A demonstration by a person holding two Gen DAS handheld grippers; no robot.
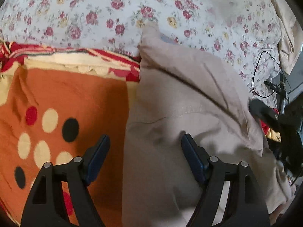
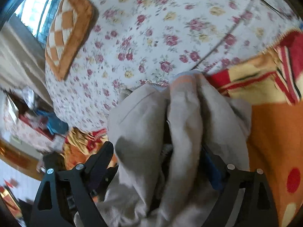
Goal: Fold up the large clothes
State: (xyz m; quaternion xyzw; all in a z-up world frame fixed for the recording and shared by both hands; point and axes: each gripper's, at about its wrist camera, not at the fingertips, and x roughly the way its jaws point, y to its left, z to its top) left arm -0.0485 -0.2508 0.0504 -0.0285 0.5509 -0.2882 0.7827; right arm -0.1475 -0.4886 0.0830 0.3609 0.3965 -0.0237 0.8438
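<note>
A large beige-grey garment (image 1: 189,98) lies bunched on an orange blanket with dots (image 1: 66,94). My left gripper (image 1: 145,147) hovers over the garment's left edge. It is open, and its right finger (image 1: 191,151) is over the cloth while the left one is over the blanket. In the right wrist view the same garment (image 2: 181,117) rises in thick folds between the fingers of my right gripper (image 2: 157,151). Its jaws stand wide, and the left finger (image 2: 104,155) is clear of the cloth. The right finger is partly hidden behind a fold.
A floral sheet (image 1: 132,9) covers the bed beyond the blanket. A black cable (image 1: 259,71) and a stand lie at the right edge. An orange checked cushion (image 2: 66,28) sits at the far left of the bed, with clutter on the floor (image 2: 47,124) below.
</note>
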